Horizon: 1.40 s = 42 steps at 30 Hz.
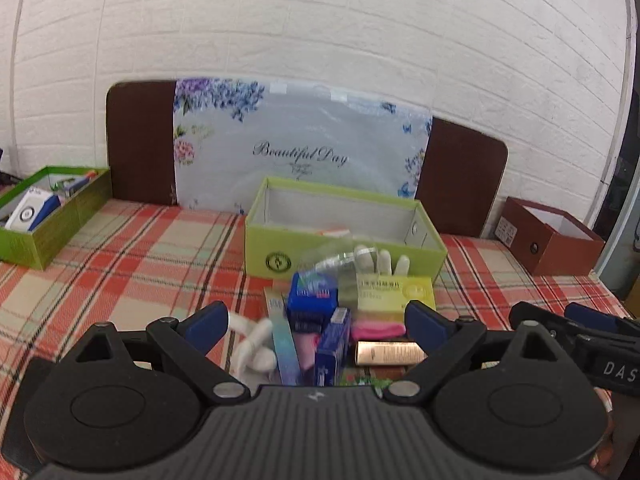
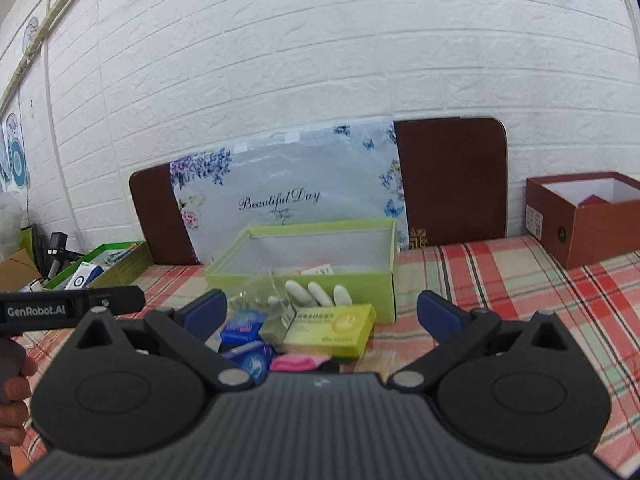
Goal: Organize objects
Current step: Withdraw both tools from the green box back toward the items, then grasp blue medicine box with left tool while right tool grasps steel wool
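Both tools idle, nothing gripped. Left tool (image 1: 316, 322): fingers wide apart, nothing between the pads. Right tool (image 2: 322, 312): same, spread to full width, empty.

Landmark: lime-green box (image 1: 344, 240) on the plaid-cloth counter (image 1: 132, 280), lid off, facing the floral "Beautiful Day" board (image 1: 300, 148) that leans on the white brick wall.

- Pile of loose items sits just in front of the green box's near wall, touching or nearly touching it.
- White glove (image 1: 380, 260) is at the back of the pile, fingers up against that wall, under a clear plastic bag (image 1: 332, 256).
- Yellow carton (image 1: 394, 292) just in front of the glove.
- Blue carton (image 1: 312, 300) to the left of the yellow one; a second blue carton (image 1: 332, 346) is nearer the camera, tilted.
- Pink item (image 1: 376, 328) and a gold tube (image 1: 390, 352) are in front of the yellow carton; the tube lies flat.
- Inside the green box: something flat with orange print; blurred, cannot tell what.
- Second green box (image 1: 52, 216) well to the left, holding cartons.
- Brown box (image 2: 588, 216) well to the right, open.

Both frames slightly blurred.
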Each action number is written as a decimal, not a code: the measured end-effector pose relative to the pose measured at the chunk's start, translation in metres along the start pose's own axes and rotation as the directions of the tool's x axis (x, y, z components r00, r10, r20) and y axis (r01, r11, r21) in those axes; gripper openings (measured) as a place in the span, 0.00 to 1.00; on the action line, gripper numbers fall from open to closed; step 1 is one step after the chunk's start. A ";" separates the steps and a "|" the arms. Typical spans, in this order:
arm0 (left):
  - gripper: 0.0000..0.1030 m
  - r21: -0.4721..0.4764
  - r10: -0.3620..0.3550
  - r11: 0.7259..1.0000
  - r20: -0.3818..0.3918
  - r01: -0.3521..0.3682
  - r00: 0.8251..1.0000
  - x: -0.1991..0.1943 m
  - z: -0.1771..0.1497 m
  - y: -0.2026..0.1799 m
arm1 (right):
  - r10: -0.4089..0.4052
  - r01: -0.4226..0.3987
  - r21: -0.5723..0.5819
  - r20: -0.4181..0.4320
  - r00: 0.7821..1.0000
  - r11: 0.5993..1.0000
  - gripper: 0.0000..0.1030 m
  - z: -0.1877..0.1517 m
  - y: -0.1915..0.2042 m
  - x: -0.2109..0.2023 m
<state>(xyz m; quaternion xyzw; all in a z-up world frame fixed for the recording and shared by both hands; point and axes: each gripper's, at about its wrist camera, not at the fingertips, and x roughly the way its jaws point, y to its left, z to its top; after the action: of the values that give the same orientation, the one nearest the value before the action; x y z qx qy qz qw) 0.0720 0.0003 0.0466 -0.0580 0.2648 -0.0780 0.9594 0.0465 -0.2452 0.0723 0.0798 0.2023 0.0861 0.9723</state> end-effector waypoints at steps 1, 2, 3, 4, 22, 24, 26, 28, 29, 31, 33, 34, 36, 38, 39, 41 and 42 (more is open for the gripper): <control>0.95 -0.006 0.007 1.000 -0.020 -0.008 1.000 0.003 -0.006 0.000 | -0.013 0.013 0.003 -0.013 1.000 1.000 1.00 -0.009 0.000 -0.003; 0.95 -0.009 0.026 1.000 -0.044 -0.026 0.999 0.006 -0.013 0.000 | -0.027 0.027 0.001 -0.024 0.999 1.000 1.00 -0.017 -0.001 -0.004; 0.95 -0.010 0.047 0.999 -0.061 -0.048 0.997 0.008 -0.019 0.000 | -0.040 0.040 -0.004 -0.035 0.999 0.999 1.00 -0.026 0.000 -0.006; 0.95 -0.007 0.065 0.998 -0.072 -0.065 0.995 0.010 -0.024 0.001 | -0.053 0.053 -0.014 -0.048 0.997 0.999 1.00 -0.036 0.001 -0.007; 0.95 -0.006 0.088 0.996 -0.148 -0.090 0.985 0.035 -0.049 0.017 | 0.002 -0.019 -0.092 -0.181 0.984 0.996 1.00 -0.104 0.019 0.016; 0.95 -0.011 0.078 0.997 -0.144 -0.080 0.986 0.035 -0.047 0.023 | 0.013 -0.034 -0.100 -0.211 0.977 0.994 1.00 -0.105 0.021 0.024; 0.95 0.002 0.066 0.998 -0.142 -0.066 0.988 0.035 -0.045 0.026 | 0.009 -0.035 -0.115 -0.226 0.974 0.993 1.00 -0.107 0.023 0.031; 0.95 0.017 0.049 0.999 -0.124 -0.047 0.991 0.033 -0.043 0.026 | 0.005 -0.032 -0.109 -0.244 0.970 0.993 1.00 -0.107 0.024 0.038; 0.95 0.022 0.033 0.999 -0.114 -0.031 0.993 0.033 -0.041 0.025 | 0.002 -0.026 -0.095 -0.241 0.970 0.995 0.99 -0.107 0.023 0.042; 0.93 0.033 -0.001 0.999 -0.107 0.004 0.994 0.036 -0.035 0.021 | -0.008 -0.013 -0.086 -0.237 0.971 0.996 0.93 -0.104 0.021 0.050; 0.86 0.037 -0.030 0.999 -0.104 0.034 0.994 0.041 -0.029 0.016 | -0.023 0.000 -0.096 -0.236 0.971 0.995 0.85 -0.101 0.020 0.059; 0.85 0.039 -0.045 0.998 -0.103 0.049 0.994 0.045 -0.026 0.014 | -0.027 0.003 -0.101 -0.240 0.970 0.995 0.81 -0.099 0.020 0.064; 0.74 0.054 -0.066 0.996 -0.104 0.072 0.992 0.055 -0.022 0.007 | -0.027 0.003 -0.101 -0.236 0.971 0.995 0.75 -0.098 0.018 0.071; 0.69 0.070 -0.076 0.994 -0.124 0.086 0.989 0.067 -0.018 0.002 | -0.042 0.017 -0.100 -0.248 0.968 0.995 0.65 -0.099 0.016 0.080; 0.68 0.075 -0.084 0.993 -0.132 0.094 0.988 0.073 -0.017 -0.001 | -0.049 0.025 -0.097 -0.256 0.966 0.995 0.60 -0.100 0.014 0.085; 0.55 0.088 -0.093 0.990 -0.150 0.107 0.984 0.083 -0.015 -0.005 | -0.054 0.031 -0.086 -0.280 0.959 0.996 0.36 -0.103 0.011 0.090; 0.37 0.097 -0.101 0.988 -0.162 0.117 0.982 0.087 -0.014 -0.007 | -0.038 0.018 -0.071 -0.292 0.956 0.997 0.36 -0.104 0.009 0.090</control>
<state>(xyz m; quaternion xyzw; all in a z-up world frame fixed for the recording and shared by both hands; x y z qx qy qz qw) 0.1375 -0.0235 -0.0082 -0.0151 0.3313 -0.1488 0.9316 0.0843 -0.2061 -0.0547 0.0304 0.3420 0.0899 0.9349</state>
